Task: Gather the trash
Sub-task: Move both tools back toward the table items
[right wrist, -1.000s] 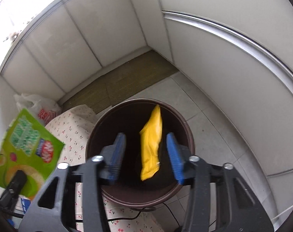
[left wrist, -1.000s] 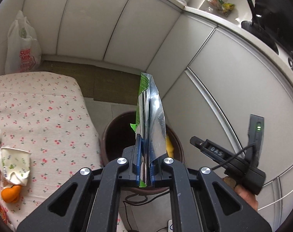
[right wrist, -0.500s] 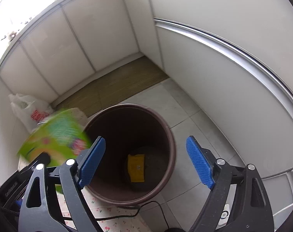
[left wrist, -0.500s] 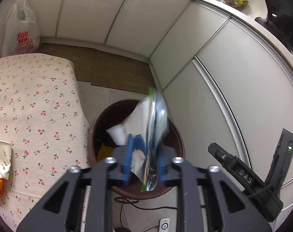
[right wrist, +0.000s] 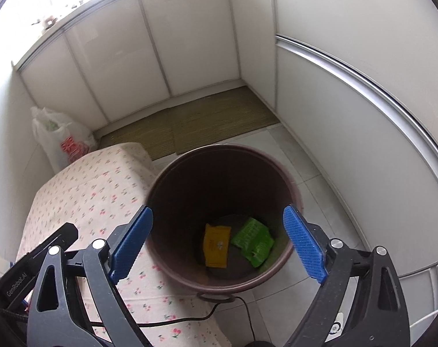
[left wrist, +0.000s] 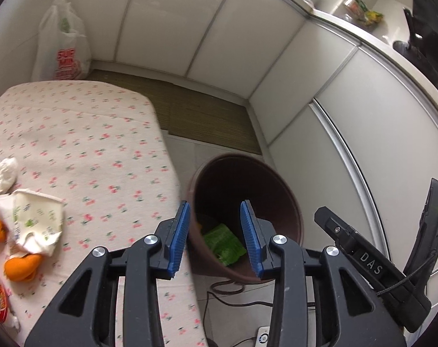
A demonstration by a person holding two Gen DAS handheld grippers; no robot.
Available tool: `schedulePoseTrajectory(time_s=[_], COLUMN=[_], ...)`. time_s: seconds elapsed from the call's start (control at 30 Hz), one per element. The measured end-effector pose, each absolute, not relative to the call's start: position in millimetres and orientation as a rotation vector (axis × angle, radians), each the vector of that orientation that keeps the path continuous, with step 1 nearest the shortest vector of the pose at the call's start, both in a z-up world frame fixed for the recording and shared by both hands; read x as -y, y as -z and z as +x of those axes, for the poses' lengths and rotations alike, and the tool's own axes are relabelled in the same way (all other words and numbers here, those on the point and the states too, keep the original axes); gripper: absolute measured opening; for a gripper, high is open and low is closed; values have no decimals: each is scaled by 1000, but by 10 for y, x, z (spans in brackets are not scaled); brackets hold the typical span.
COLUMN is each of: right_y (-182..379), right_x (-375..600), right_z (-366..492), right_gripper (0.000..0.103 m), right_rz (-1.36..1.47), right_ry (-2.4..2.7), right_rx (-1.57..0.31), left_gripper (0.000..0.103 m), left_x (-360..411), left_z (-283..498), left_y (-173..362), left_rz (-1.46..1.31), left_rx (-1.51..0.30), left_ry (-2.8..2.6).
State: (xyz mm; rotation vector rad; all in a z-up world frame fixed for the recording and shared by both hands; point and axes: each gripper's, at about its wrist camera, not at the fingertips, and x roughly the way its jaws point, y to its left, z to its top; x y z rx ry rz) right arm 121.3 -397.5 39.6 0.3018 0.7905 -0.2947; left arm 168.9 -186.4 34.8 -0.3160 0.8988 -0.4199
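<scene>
Trash sits at the bottom of the brown bin (right wrist: 219,217): 1 yellow packet (right wrist: 216,245) and, just beside it, 1 green wrapper (right wrist: 252,241). Beside the bin stands the flowered table (left wrist: 74,144), carrying a crumpled paper cup (left wrist: 31,222), a tissue wad (left wrist: 3,175) and orange peels (left wrist: 19,266). A white shopping bag (left wrist: 61,49) leans in the corner beyond the table; a black cable (right wrist: 219,309) trails on the floor by the bin. The left gripper (left wrist: 216,240) has just been opening, jaws partly apart and empty; a second ago it pinched the green wrapper. The right gripper (right wrist: 219,245), also just opening, gapes wide, empty.
</scene>
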Motion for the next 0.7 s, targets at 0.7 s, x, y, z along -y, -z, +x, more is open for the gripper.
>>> schedulePoseTrajectory(time_s=[0.7], right_y=[-332], right_x=[2637], right_z=[1246], right_gripper=[90], right_rz=[81], right_ry=[69], right_rx=[-775], left_gripper=[47], left_x=[473], left_z=[1096], left_y=[-322], left_rz=[-372], left_rx=[-838], left_ry=[171])
